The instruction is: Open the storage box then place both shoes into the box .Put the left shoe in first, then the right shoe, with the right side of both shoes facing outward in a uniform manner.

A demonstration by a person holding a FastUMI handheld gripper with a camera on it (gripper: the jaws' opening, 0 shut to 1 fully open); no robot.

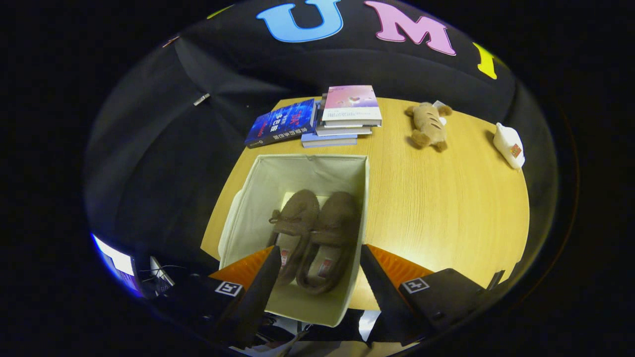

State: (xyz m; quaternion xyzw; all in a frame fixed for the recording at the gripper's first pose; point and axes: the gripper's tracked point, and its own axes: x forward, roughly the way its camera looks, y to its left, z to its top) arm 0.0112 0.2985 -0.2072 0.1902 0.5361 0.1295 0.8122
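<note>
The jaws of the gripper point(316, 277) stand wide apart and hold nothing, poised above the near end of the storage box point(248, 208), which sits open on the surface point(446, 208). Inside the box, directly between and just beyond the jaws, both brown shoes lie side by side on its floor, toes pointing away: the left shoe point(292, 228) touching the right shoe point(330, 238), the latter close against the box's right wall. Judged from this, the placing looks essentially done and the step in hand is the release and pull-away; the next move calls only for lifting clear without catching the box's soft rim, and perhaps checking that the pair face alike, which cannot be told for certain from here. Beyond the box, at its far end, a stack of books point(342, 119) rests beside a blue book point(282, 124). Farther right of the box lie a plush toy point(427, 126) and a small white object point(509, 145). The black cloth wall closes the booth behind.
</note>
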